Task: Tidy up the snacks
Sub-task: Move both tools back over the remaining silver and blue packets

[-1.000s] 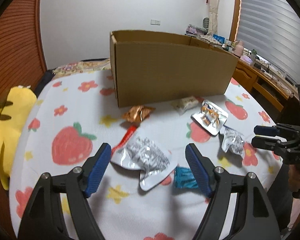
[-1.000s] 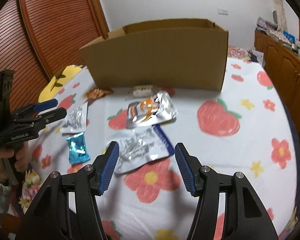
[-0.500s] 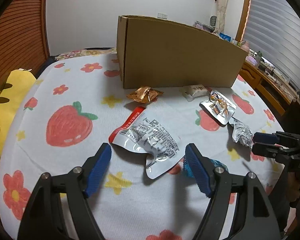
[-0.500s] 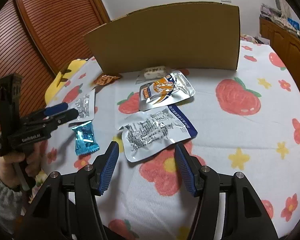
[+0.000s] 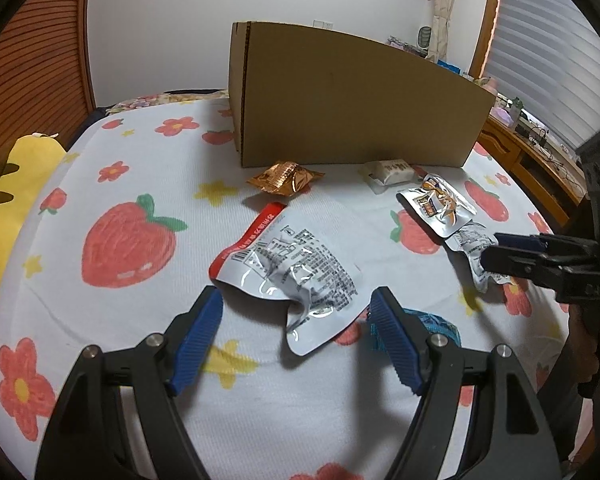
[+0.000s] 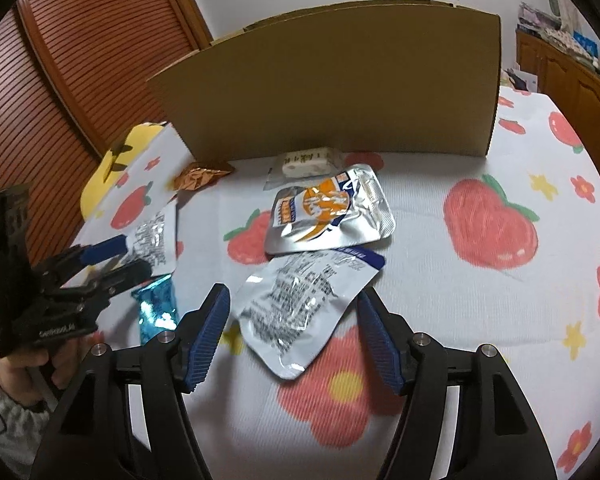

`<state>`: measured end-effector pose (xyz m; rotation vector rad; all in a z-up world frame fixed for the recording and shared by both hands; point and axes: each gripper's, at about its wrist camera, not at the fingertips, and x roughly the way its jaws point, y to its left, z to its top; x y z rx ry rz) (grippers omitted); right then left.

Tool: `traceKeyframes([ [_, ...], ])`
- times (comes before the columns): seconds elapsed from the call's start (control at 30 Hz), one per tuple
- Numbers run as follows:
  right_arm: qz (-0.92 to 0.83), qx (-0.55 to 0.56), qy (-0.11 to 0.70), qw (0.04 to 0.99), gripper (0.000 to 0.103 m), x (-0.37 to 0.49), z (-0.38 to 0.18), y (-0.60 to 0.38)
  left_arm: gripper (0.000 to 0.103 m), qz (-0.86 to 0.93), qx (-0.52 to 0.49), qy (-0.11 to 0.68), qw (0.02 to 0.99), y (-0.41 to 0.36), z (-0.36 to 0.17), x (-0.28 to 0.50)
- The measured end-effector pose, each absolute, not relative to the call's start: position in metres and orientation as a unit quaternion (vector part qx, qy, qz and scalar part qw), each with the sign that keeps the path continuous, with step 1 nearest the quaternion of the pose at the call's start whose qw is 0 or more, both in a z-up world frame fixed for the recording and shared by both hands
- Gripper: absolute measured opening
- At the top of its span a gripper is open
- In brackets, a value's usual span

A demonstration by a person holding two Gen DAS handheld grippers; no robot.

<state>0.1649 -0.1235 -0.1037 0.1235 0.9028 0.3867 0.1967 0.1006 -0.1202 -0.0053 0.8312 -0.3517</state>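
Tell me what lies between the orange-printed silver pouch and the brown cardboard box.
A small white wrapped snack lies between the orange-printed silver pouch and the brown cardboard box, clearest in the right wrist view.

Brown box (image 5: 352, 104), strawberry-and-flower-patterned cloth (image 5: 132, 240)

Two low wrist views over the bed, both facing the cardboard box (image 5: 352, 100).
Left camera looks from the left, right from the right; both share the orange-printed pouch (image 6: 326, 212) and each other's tool.
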Motion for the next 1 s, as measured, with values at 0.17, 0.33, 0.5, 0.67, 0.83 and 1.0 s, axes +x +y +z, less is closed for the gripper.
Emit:
traceKeyframes([
  [0.17, 0.171, 0.021, 0.436, 0.883, 0.068, 0.172, -0.107, -0.117, 0.077, -0.166, -0.001, 0.405, 0.899, 0.100, -0.120, 0.198],
  [0.33, 0.163, -0.019, 0.419, 0.893, 0.069, 0.166, -0.111, -0.107, 0.077, -0.162, -0.006, 0.417, 0.894, 0.094, -0.119, 0.203],
  [0.5, 0.161, -0.014, 0.411, 0.897, 0.069, 0.165, -0.114, -0.107, 0.077, -0.156, -0.028, 0.429, 0.889, 0.089, -0.117, 0.211],
  [0.67, 0.155, -0.023, 0.399, 0.903, 0.069, 0.160, -0.116, -0.105, 0.077, -0.148, -0.035, 0.437, 0.887, 0.082, -0.116, 0.220],
  [0.83, 0.154, -0.025, 0.398, 0.904, 0.069, 0.160, -0.117, -0.104, 0.075, -0.127, -0.018, 0.439, 0.889, 0.074, -0.118, 0.227],
  [1.0, 0.154, -0.024, 0.397, 0.904, 0.069, 0.160, -0.117, -0.105, 0.049, -0.103, 0.006, 0.432, 0.896, 0.070, -0.118, 0.226],
])
